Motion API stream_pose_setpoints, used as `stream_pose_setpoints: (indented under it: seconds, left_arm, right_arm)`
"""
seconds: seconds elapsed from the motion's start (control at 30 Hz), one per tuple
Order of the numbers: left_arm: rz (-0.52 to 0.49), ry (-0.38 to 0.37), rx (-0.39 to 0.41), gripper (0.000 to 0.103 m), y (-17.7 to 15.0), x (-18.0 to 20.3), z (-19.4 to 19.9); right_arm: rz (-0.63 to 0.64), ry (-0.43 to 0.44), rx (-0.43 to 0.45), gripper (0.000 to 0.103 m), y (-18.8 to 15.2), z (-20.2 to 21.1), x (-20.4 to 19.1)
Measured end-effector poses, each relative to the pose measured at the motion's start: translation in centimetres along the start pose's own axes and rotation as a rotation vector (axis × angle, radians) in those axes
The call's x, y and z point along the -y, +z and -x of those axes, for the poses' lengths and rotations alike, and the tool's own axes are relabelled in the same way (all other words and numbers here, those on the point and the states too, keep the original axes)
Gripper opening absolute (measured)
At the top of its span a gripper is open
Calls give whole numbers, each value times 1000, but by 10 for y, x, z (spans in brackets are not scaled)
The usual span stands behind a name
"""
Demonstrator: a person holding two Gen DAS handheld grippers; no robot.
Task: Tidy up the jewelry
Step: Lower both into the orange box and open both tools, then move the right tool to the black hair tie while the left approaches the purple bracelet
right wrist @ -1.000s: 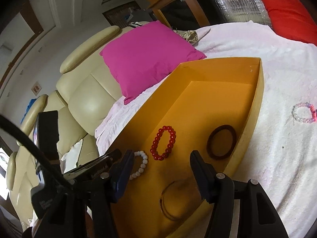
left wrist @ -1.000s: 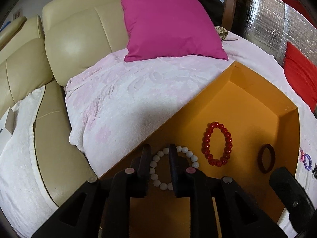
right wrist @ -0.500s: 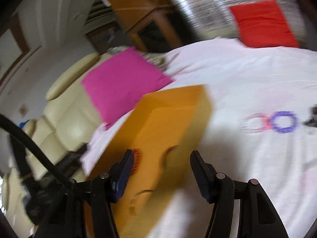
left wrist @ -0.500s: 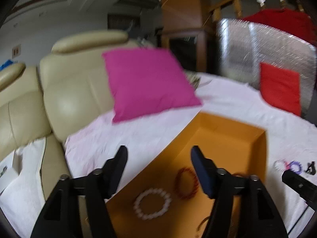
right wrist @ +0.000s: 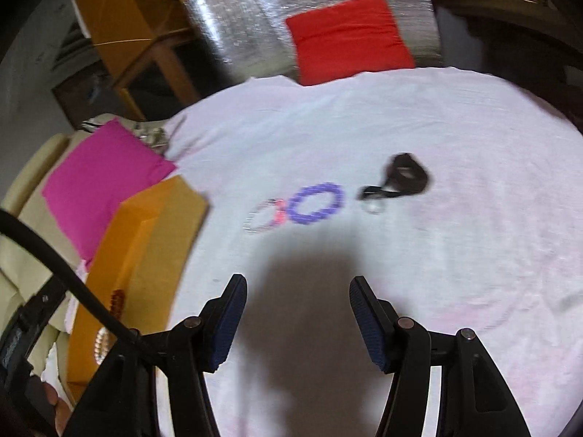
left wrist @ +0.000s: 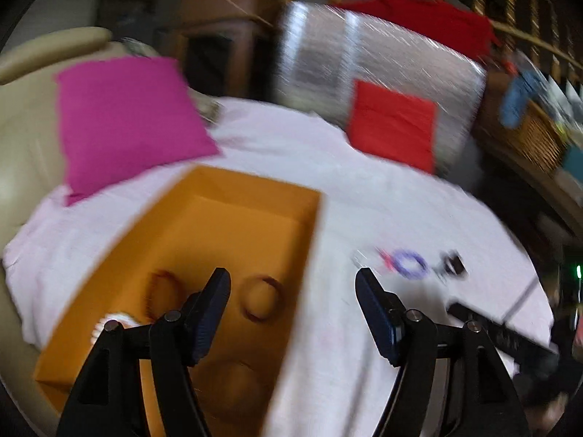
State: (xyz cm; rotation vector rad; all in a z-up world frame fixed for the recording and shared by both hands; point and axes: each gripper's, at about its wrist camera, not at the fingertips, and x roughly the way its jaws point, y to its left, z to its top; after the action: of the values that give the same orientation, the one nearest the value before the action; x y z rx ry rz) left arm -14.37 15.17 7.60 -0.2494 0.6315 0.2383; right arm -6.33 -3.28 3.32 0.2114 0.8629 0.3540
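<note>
An orange box lies on the white cloth and holds a red bead bracelet, a dark brown bangle and a white bead bracelet. My left gripper is open and empty above the box's right wall. On the cloth to the right lie a purple bead bracelet, a pale pink bracelet and a dark strap item. My right gripper is open and empty, above the cloth, short of these. The box also shows at the left in the right wrist view.
A magenta cushion and a cream sofa lie behind the box. A red cushion leans on a silver foil panel at the back. Wooden furniture stands behind.
My left gripper opened, let go of the white bracelet in the box, rose and swung right. My right gripper swung right from the box to the loose bracelets on the cloth.
</note>
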Motion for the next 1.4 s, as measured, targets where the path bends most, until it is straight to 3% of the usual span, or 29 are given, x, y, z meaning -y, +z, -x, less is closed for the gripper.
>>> stream_pose_setpoints:
  seconds: [0.2,0.37,0.6,0.77,1.0,1.13,1.4]
  left_arm:
    - [-189,41,-73,72,-10,48,-20]
    - [-171,12,-147,72,-15,63,-32]
    - [-199,51,-219,72,-27,80,-51]
    - [-223,59,-226,72,-29,84,-57]
    - [-197,32,-218,73,-23,88,-71]
    - [-229,18,-160,73,-18,105,-75]
    - [-258,-39,-141,73,-9,133,-99]
  right_arm:
    - [6,-76,20,63,15,21,32]
    - [-35,-114,50,63,22,28,64]
    - [-130,-81,62,63,30,35,110]
    - [-180,-12,85,63,39,51,140]
    - [-247,87,17,63,43,47,179]
    - [-261,121,-4,62,45,40,180]
    - [-221,178,-11,61,63,12,154]
